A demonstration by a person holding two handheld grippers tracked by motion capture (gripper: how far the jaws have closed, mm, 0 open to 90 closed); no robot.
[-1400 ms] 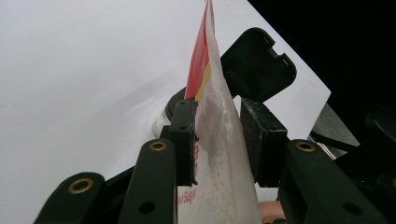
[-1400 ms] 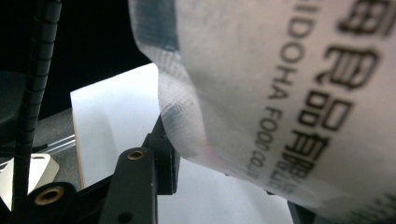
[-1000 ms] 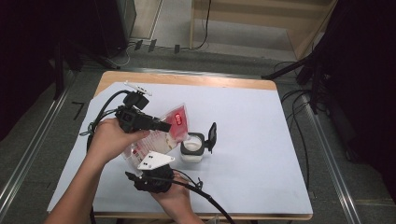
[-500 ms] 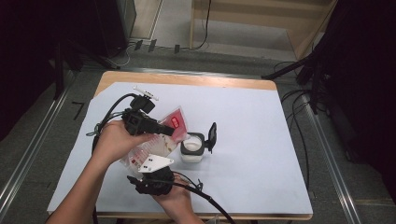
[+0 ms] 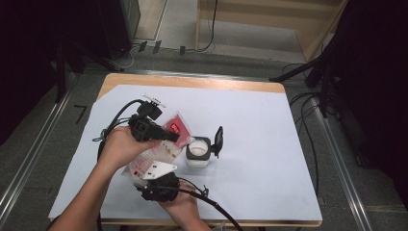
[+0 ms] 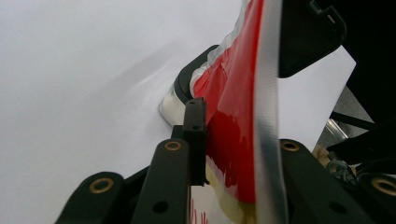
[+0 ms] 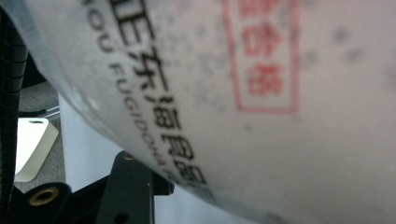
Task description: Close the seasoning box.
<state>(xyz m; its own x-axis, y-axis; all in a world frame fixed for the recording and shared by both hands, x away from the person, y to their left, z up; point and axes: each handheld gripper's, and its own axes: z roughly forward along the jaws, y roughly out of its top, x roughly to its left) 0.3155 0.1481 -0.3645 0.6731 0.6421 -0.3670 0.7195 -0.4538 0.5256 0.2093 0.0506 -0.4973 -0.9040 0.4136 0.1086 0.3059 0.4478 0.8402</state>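
Two claws share one red-and-clear packet over the bench.

Left claw (image 5: 166, 136) is clenched on the packet (image 5: 163, 144) near its red top edge; its jaws have just been closing, and in the left gripper view the black pads press the red film (image 6: 233, 116) from both sides. Right claw (image 5: 153, 174) grips the same packet at its lower, clear end, the printed film (image 7: 261, 93) lying right across its camera. Just beyond the left claw's tip stands a small white jar (image 5: 197, 153), its black lid (image 5: 218, 139) flipped up, on the white bench (image 5: 269, 144).
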